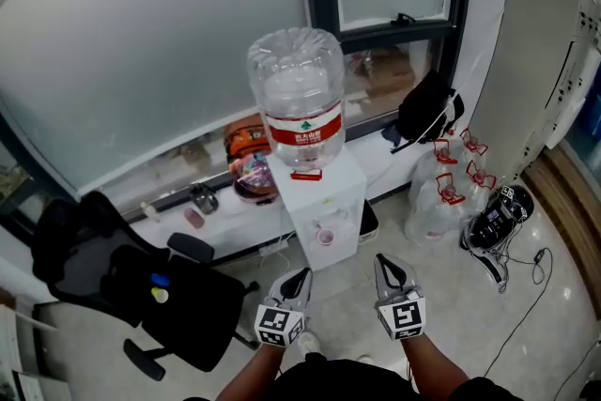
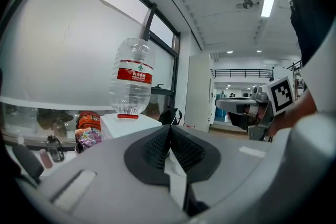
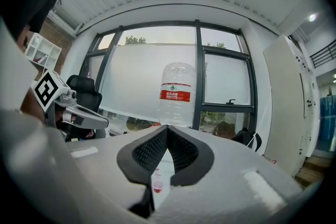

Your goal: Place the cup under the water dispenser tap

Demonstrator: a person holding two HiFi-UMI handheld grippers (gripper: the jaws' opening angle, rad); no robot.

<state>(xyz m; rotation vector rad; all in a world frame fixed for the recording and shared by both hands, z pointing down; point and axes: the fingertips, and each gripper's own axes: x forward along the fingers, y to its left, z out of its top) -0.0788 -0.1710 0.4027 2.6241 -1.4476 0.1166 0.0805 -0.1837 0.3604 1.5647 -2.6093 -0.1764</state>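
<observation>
A white water dispenser (image 1: pixel 329 192) stands by the window with a large clear bottle (image 1: pixel 296 94) upside down on top. A small pinkish cup (image 1: pixel 326 237) sits in its tap recess. My left gripper (image 1: pixel 301 276) and right gripper (image 1: pixel 385 261) hang side by side just in front of the dispenser, both shut and empty. In the right gripper view the jaws (image 3: pixel 167 128) meet, the cup (image 3: pixel 156 186) shows in the gap below them, and the bottle (image 3: pixel 177 97) rises behind. The left gripper view has closed jaws (image 2: pixel 169 129) and the bottle (image 2: pixel 132 81) to the left.
A black office chair (image 1: pixel 141 286) stands at the left. Empty water jugs (image 1: pixel 437 197) and a black bag (image 1: pixel 427 108) are right of the dispenser. A dark device with cables (image 1: pixel 493 221) lies on the floor at the right. A bag and small bottles line the windowsill (image 1: pixel 202 197).
</observation>
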